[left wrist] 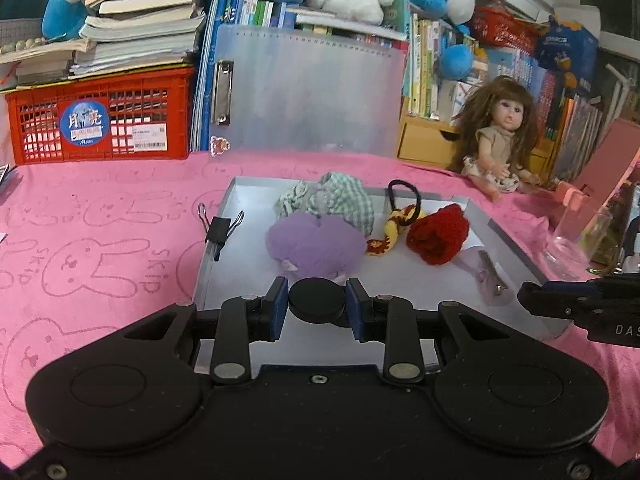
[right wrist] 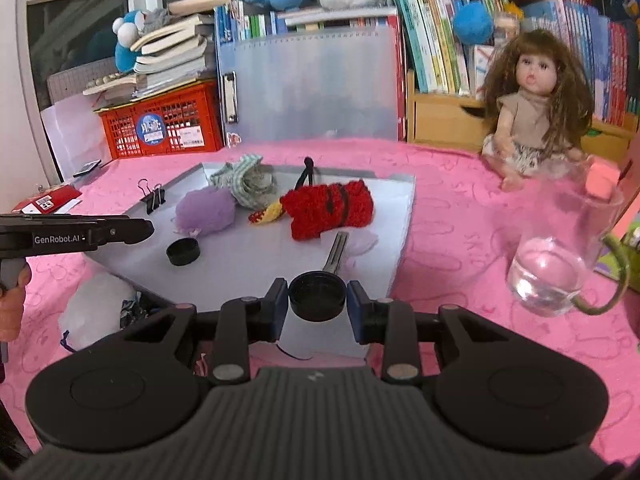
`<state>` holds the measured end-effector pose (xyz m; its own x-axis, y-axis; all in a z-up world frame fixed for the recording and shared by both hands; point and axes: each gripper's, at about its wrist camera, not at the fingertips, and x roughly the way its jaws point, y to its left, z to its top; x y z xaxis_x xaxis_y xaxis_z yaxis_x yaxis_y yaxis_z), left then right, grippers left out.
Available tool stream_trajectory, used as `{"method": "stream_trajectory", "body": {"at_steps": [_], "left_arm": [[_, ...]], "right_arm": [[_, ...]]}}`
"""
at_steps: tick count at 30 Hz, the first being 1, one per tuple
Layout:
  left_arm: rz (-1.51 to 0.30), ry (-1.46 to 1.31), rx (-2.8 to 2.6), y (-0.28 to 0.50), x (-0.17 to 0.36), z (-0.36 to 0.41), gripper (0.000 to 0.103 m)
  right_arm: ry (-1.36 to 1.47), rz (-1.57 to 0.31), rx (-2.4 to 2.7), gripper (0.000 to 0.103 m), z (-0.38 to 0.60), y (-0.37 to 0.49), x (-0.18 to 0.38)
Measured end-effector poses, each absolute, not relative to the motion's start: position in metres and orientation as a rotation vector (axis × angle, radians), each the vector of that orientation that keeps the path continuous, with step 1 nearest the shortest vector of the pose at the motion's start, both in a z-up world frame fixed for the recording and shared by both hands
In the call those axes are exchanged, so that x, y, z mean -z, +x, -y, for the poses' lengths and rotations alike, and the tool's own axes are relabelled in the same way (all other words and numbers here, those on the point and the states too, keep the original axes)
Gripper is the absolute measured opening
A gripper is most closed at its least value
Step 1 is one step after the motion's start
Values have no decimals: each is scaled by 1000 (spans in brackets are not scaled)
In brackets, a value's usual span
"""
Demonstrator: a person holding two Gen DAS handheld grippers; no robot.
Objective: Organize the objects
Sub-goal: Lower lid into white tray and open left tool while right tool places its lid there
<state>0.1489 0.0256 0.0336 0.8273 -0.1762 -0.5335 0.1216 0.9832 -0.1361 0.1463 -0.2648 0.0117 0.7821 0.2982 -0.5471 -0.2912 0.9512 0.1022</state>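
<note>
Right gripper: clenched on a small black round cup-shaped lid, hollow side up, carried just over the near edge of the tray.
Left gripper: jaws drawn narrow. From its own camera a flat black round cap sits snug between the pads, but the right wrist view shows that cap on the tray just ahead of the tips. Gripped or only framed? I cannot tell.
Tray: a grey shallow metal tray on the pink rabbit-print cloth, with a black binder clip on its left rim.
Near row: a fluffy purple pompom right behind the flat cap, and a silver metal hair clip off to the right.
Middle row: a red knitted piece beside a yellow-and-red knitted hair tie.
Far row: a green checked fabric scrunchie against the back wall.
Beyond: a clear drinking glass and a long-haired doll to the right, both off the tray.
Step in hand: by my reading, the black pieces are being brought to the tray to join the small items.
Next move: probably lower the lid onto the bare front strip, clear of the hair clip, then let the pads go slack. The lid is light and could roll.
</note>
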Motion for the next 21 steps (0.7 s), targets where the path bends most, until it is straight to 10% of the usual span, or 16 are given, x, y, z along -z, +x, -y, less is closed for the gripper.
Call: {"method": "stream_trajectory", "body": {"at_steps": [21], "left_arm": [[-638, -93, 128, 169, -17, -21, 30]], "right_arm": [[20, -644, -319, 37, 260, 165, -2]]}}
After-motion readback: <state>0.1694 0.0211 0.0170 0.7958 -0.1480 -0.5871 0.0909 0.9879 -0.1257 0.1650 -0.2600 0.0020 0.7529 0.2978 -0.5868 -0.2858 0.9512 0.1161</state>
